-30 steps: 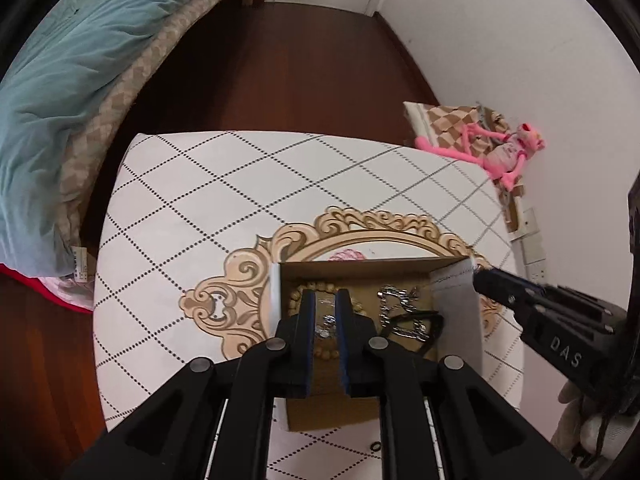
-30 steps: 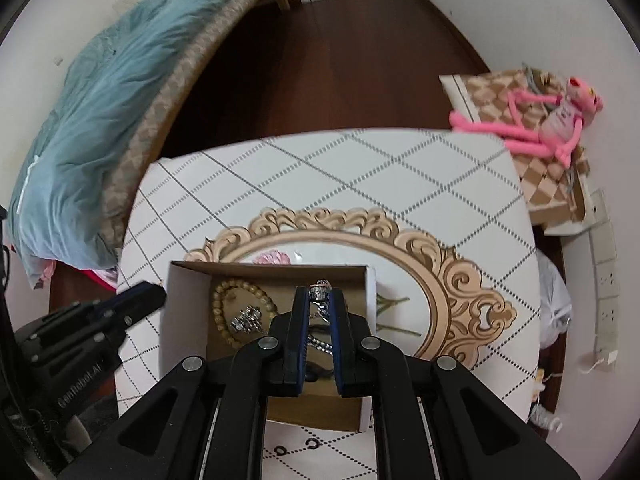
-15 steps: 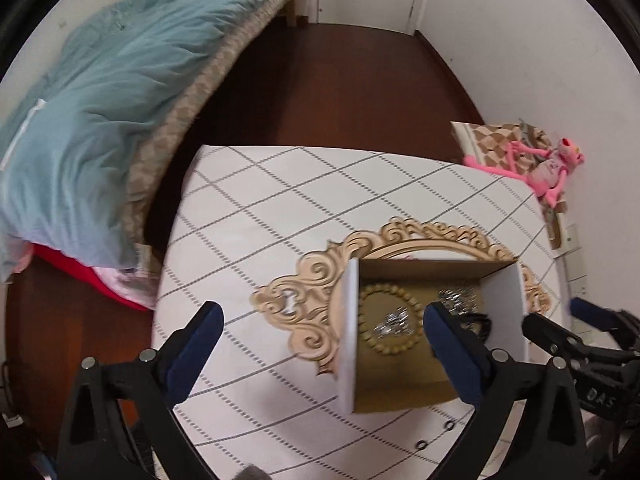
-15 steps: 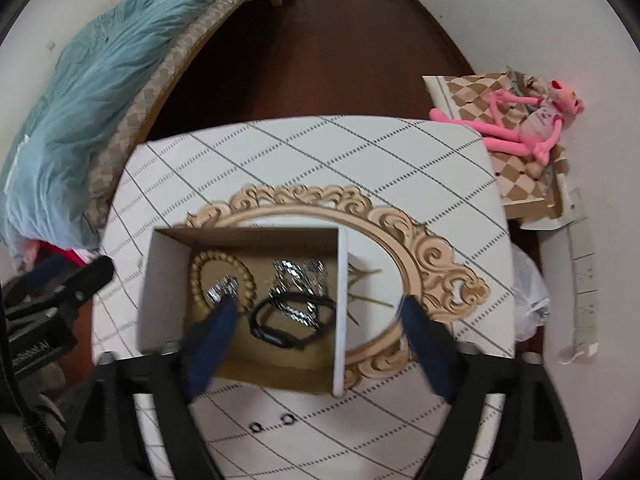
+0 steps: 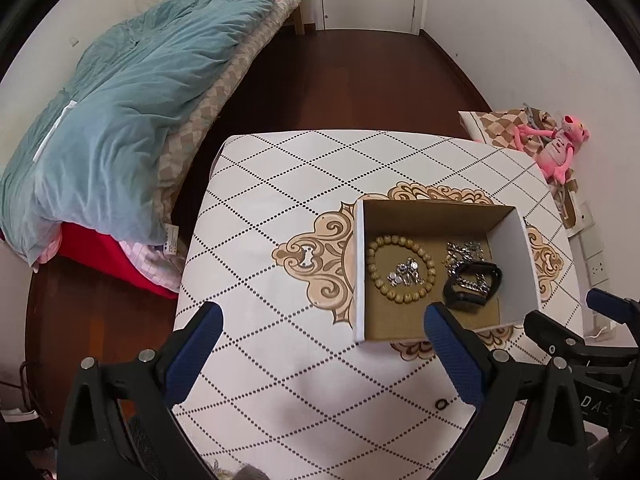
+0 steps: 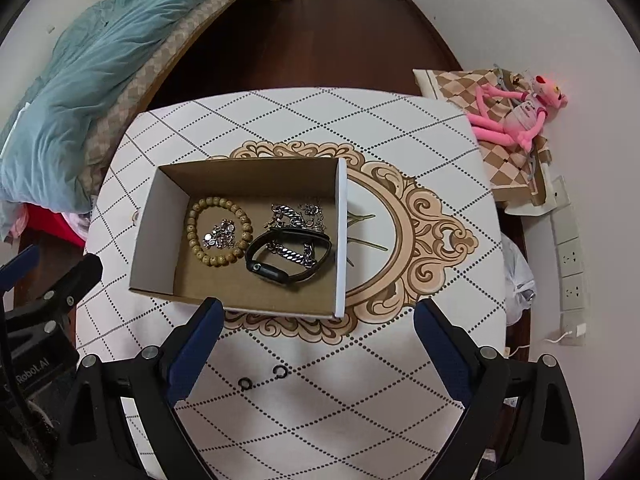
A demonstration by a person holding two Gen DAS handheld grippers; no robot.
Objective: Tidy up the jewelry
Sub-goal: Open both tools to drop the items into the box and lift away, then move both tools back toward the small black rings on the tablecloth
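Both my grippers are hanging spread wide with nothing between the jaws: left gripper [image 5: 322,334], right gripper [image 6: 318,322].

Landmark is the box [image 6: 160,216], sitting on the table [image 6: 360,420].

Nearest me, just outside the box's near wall, two small rings [image 6: 262,378] are lying on the table. I'm judging these the leftover pieces.

Inside the box: bead bracelet [image 6: 218,232] at the left side, a little silver cluster [image 6: 220,236] inside its loop; black band [image 6: 288,258] at the right side, lying on top of a silver chain [image 6: 296,220].

Next step as I'm reading it: pick a ring and drop it in the box.
- Rings are thin and flat. I'm thinking come straight down, straddle one ring, close slowly so it isn't skidding away.
- One at a time; they're near each other.
- Release low, into the bare near part of the box floor, not onto the chain.

View differences:
- Right view is showing both rings; left view is showing only one ring [image 5: 441,404], the rest hidden behind my finger.
- Left view is showing the right gripper [image 5: 576,320] at the box's right; right view is showing the left gripper [image 6: 52,272] at the box's left.
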